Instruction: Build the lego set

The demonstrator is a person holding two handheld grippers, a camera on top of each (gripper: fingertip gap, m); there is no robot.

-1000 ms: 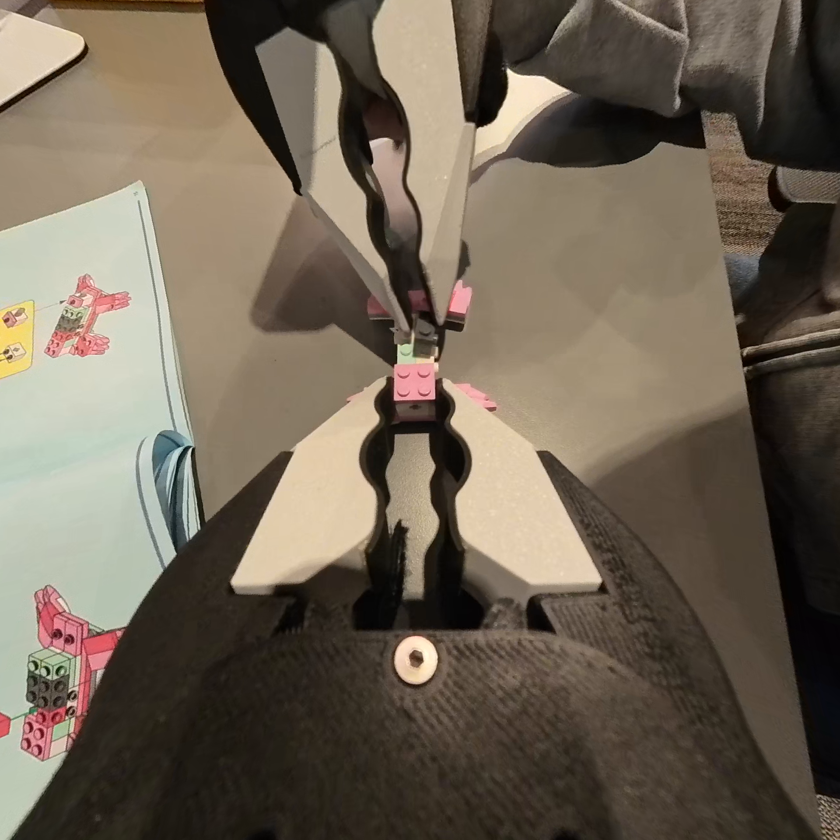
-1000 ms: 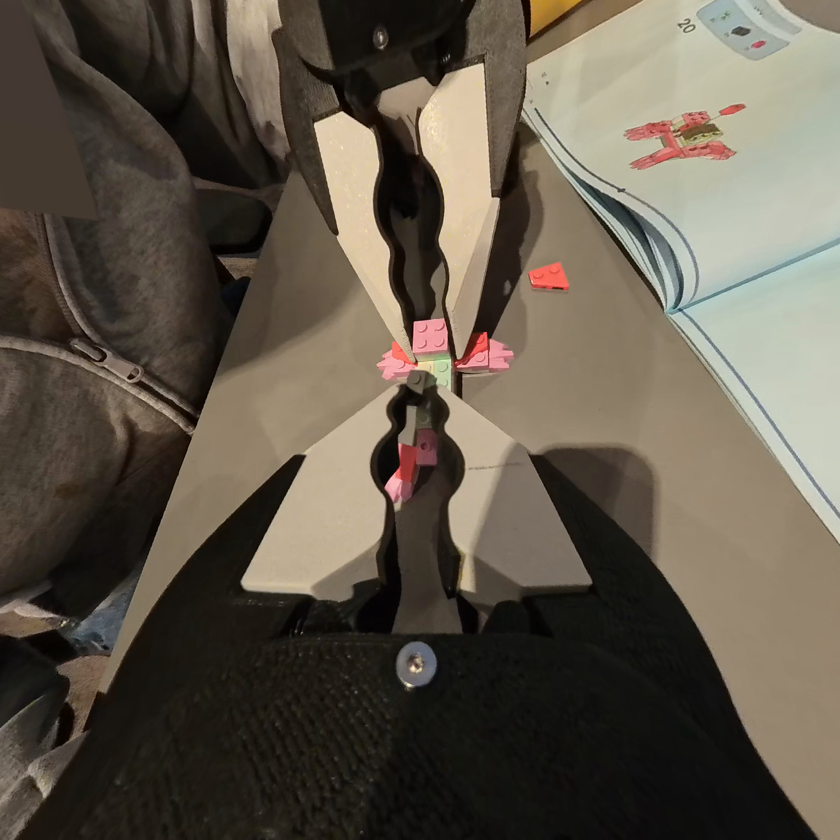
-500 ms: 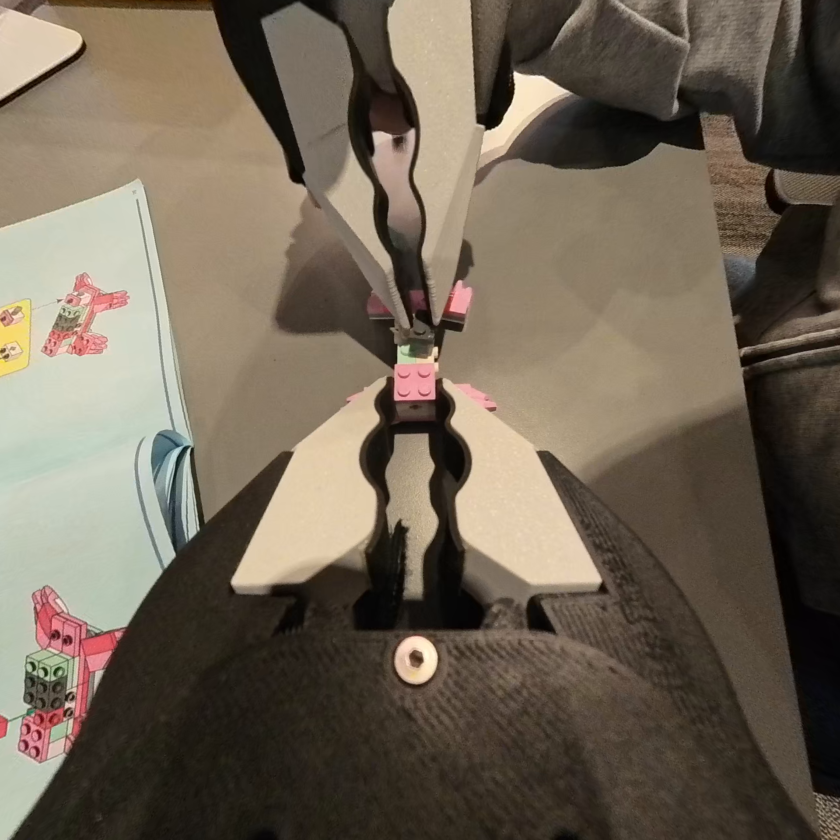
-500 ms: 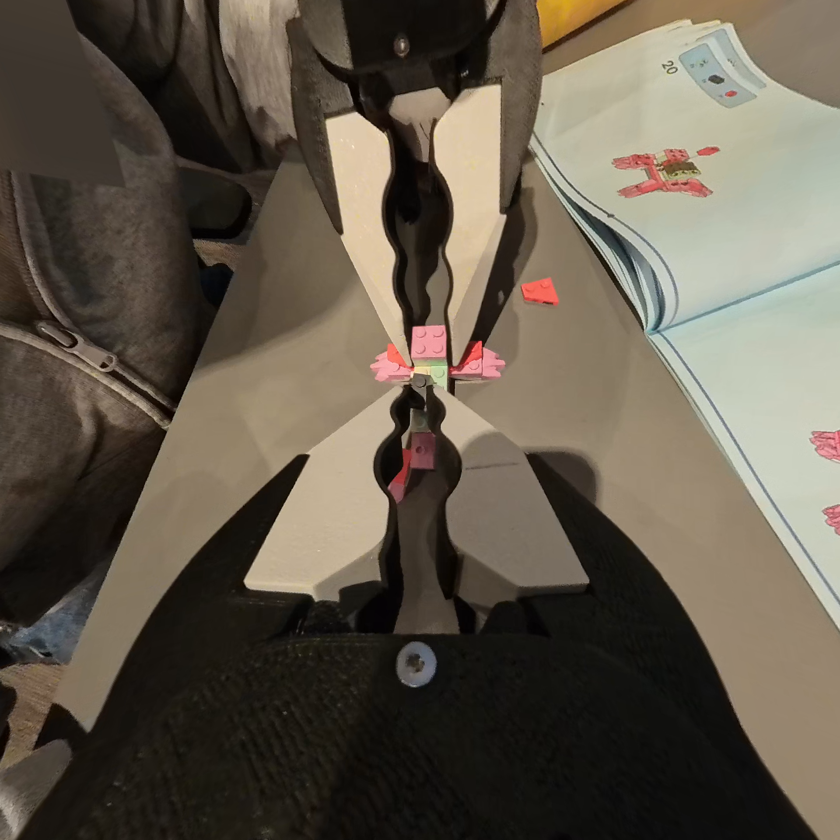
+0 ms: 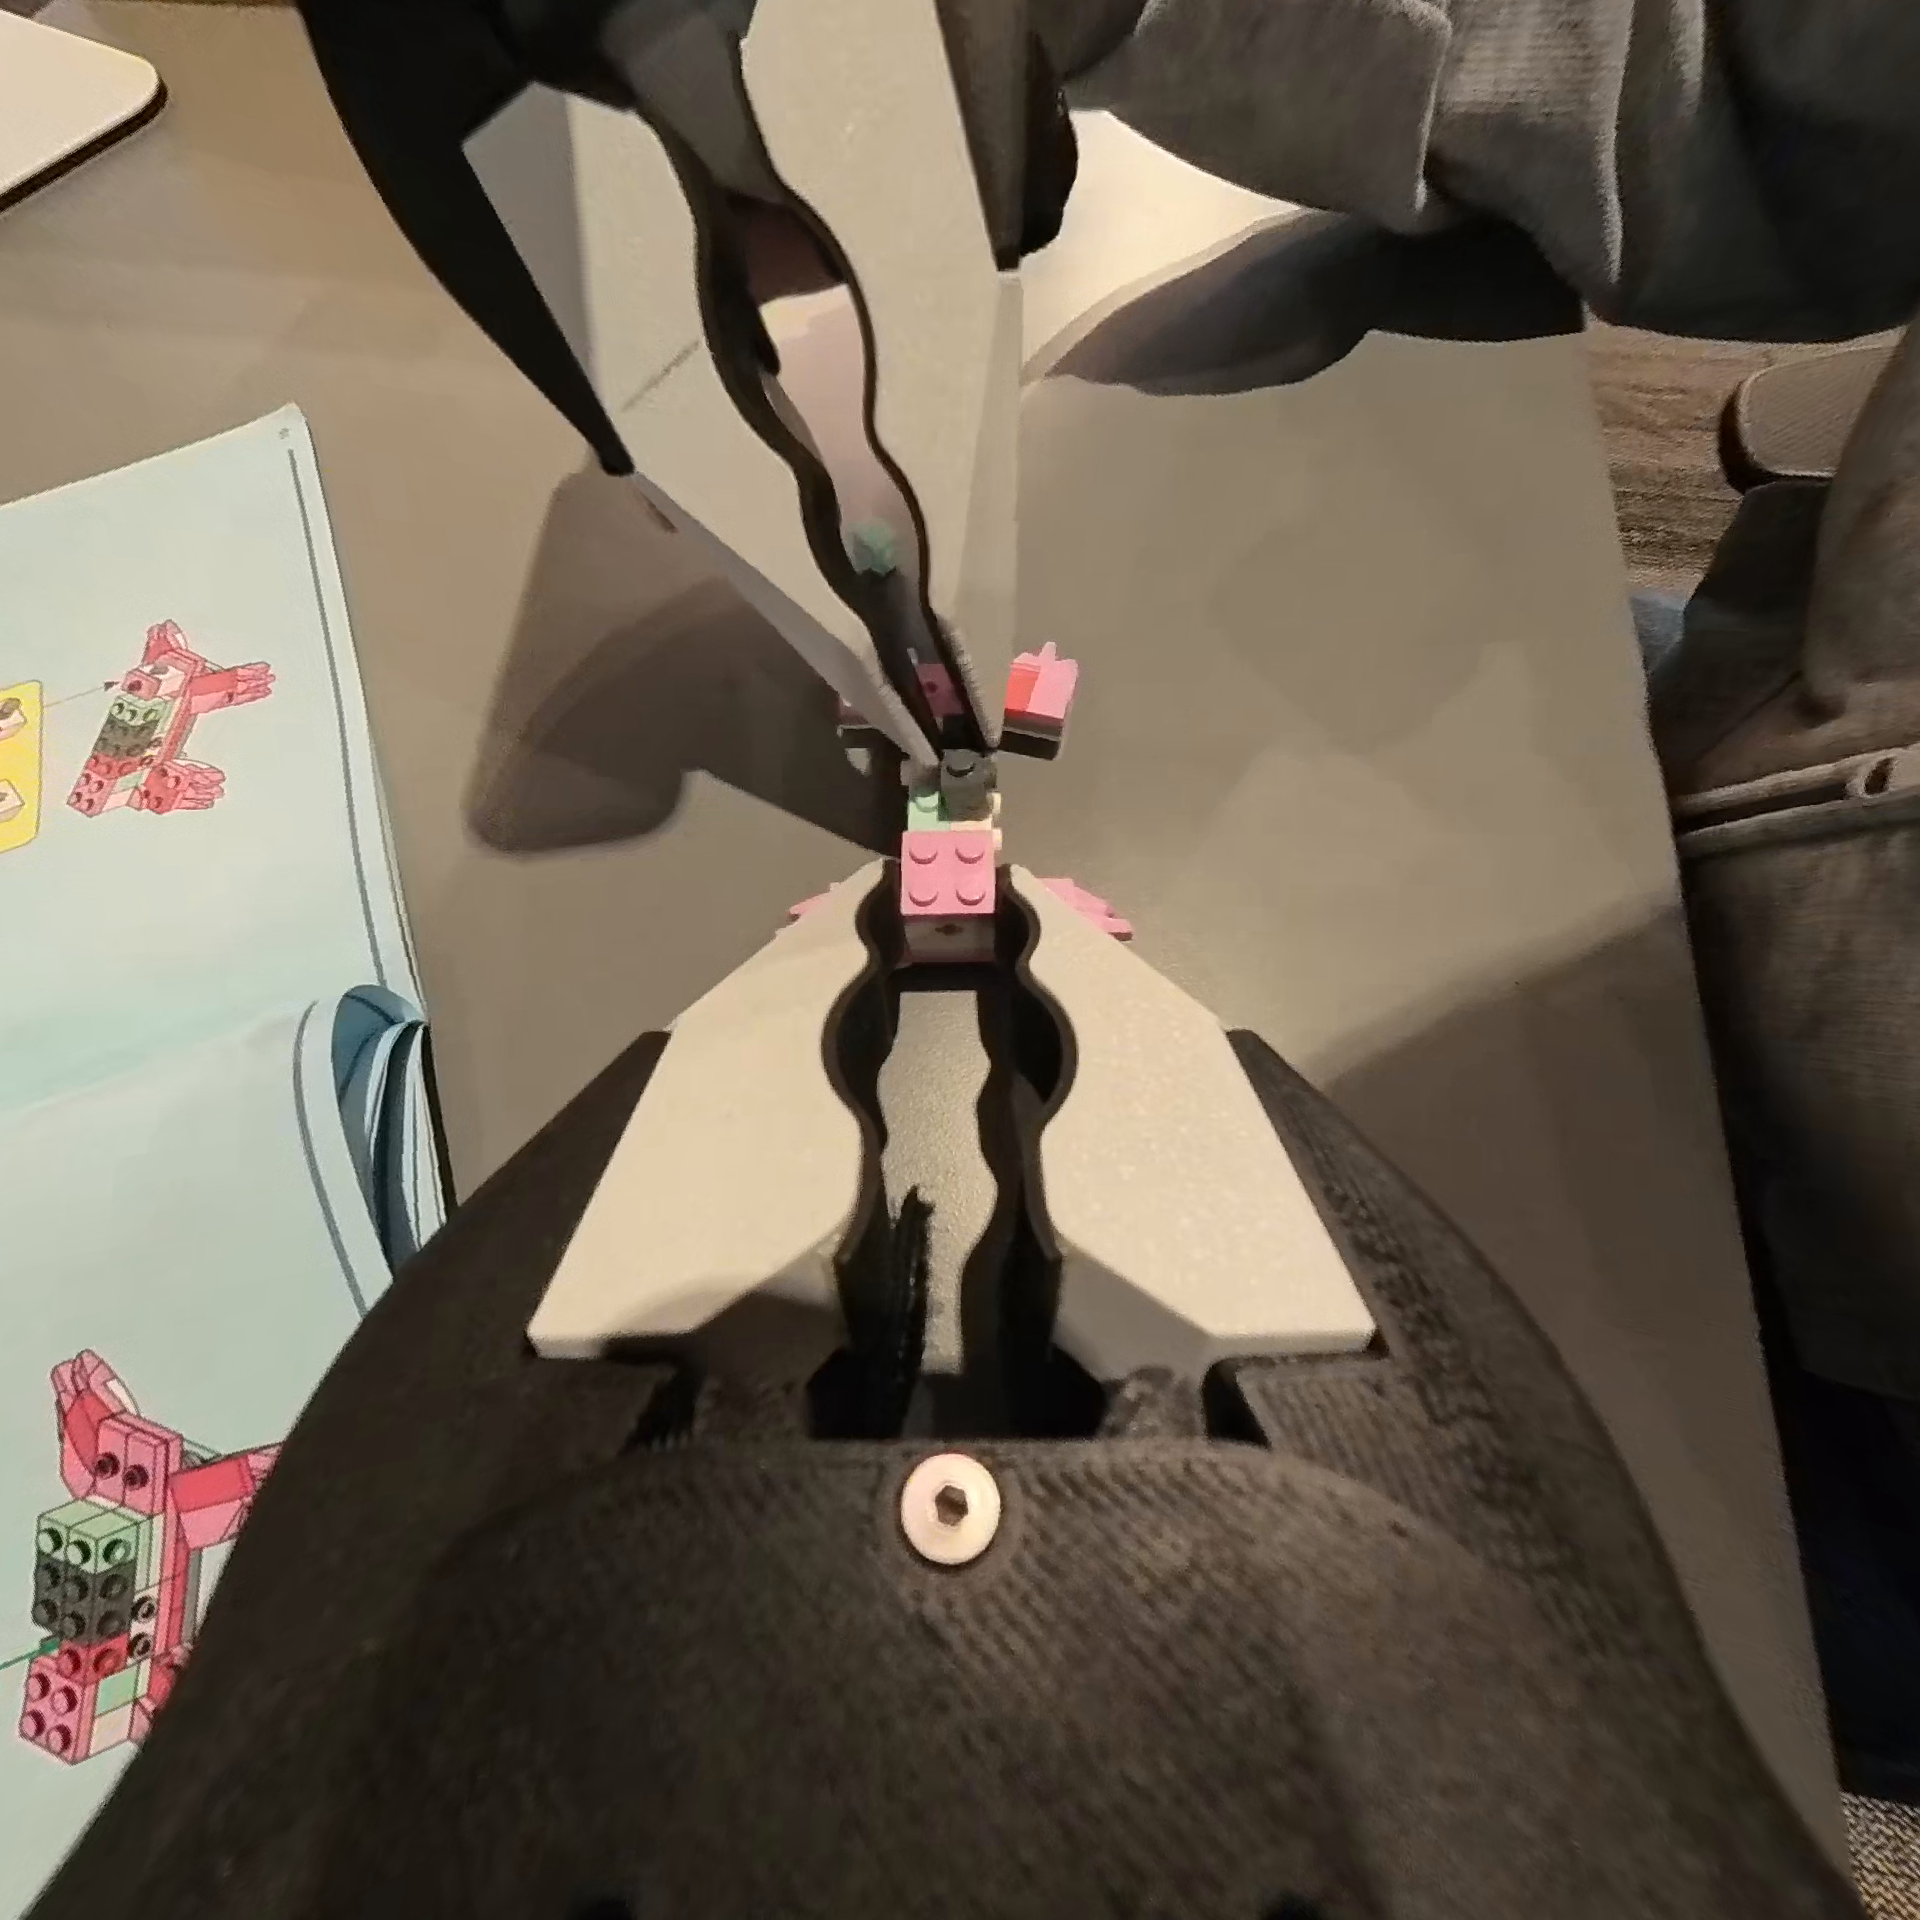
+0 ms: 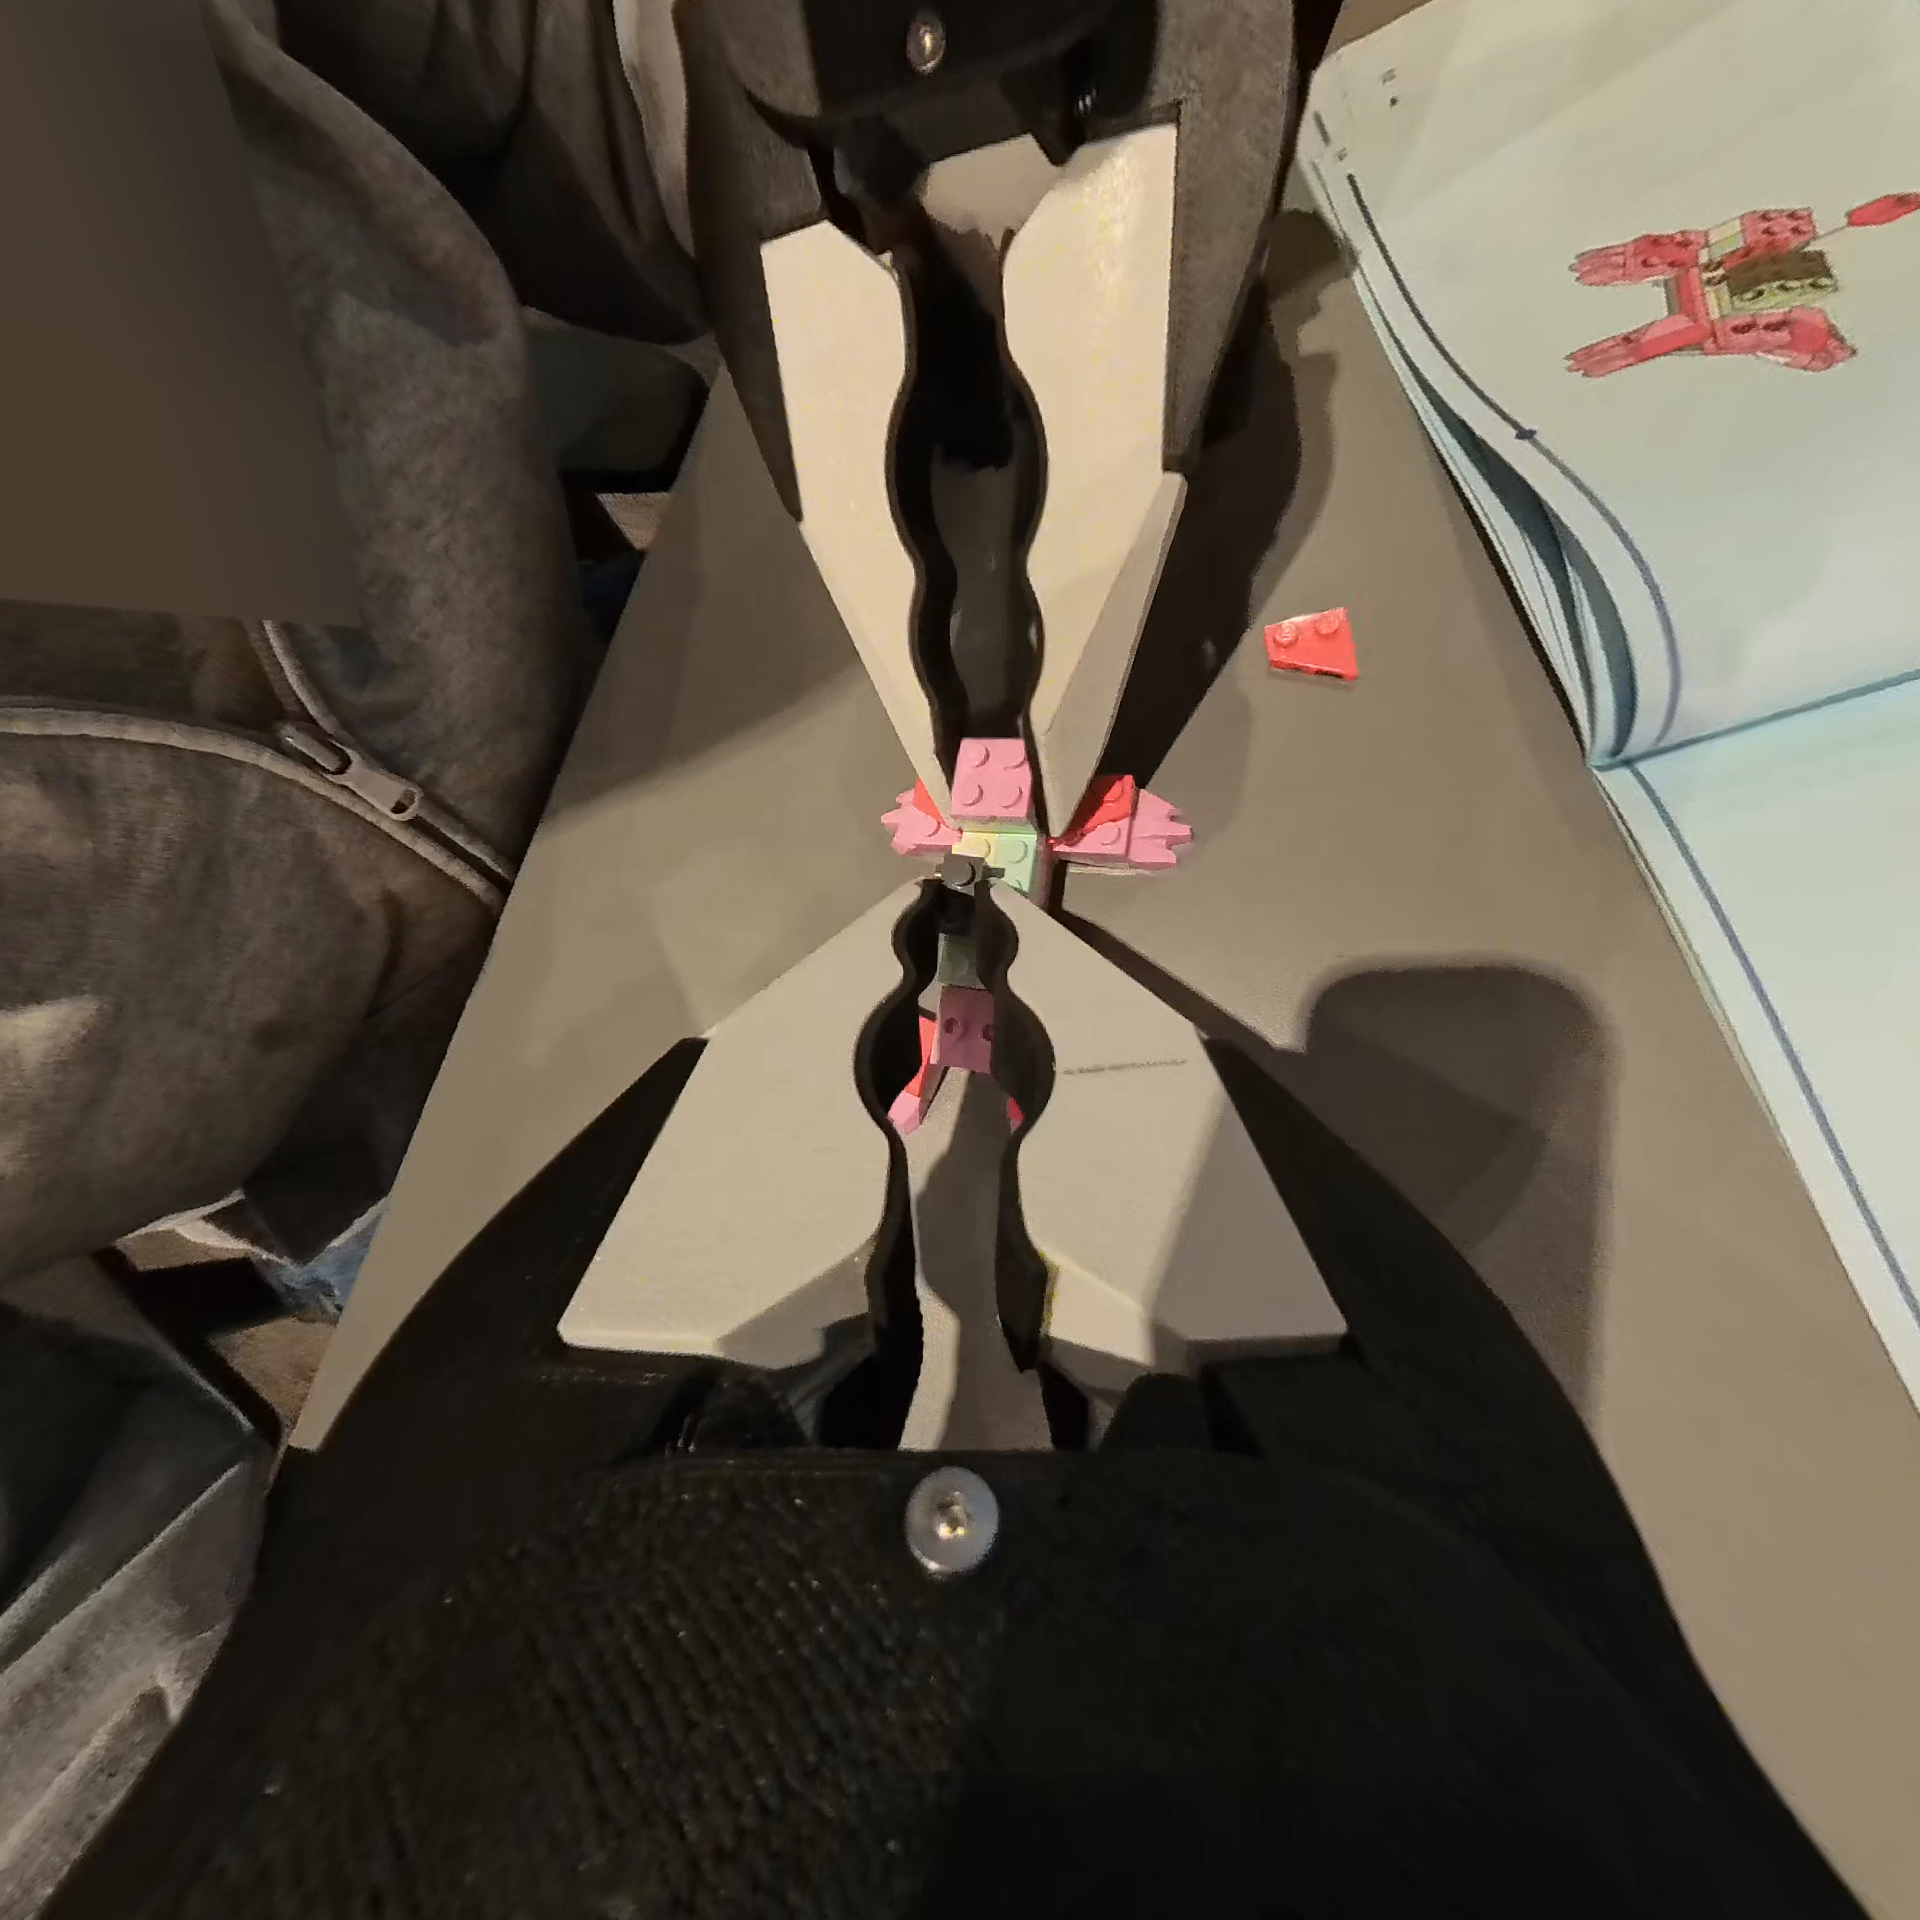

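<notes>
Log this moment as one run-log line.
left gripper: shut on pink-green model | right gripper: shut on dark sub-assembly | joining them | spare red plate loose

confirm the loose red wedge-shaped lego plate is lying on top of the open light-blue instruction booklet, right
Not quite. The right wrist view shows the loose red wedge-shaped lego plate lying on the bare grey table, beside the open light-blue instruction booklet and apart from its edge, not on top of it.

Grey-brown tabletop (image 6: pixel 1351 1195), loose red wedge plate (image 6: pixel 1311 644) lying flat on it, open pale-blue instruction booklet (image 6: pixel 1714 520) just beside that plate, booklet's curled page edges facing it, white flat object (image 5: pixel 62 114) at far corner
</notes>
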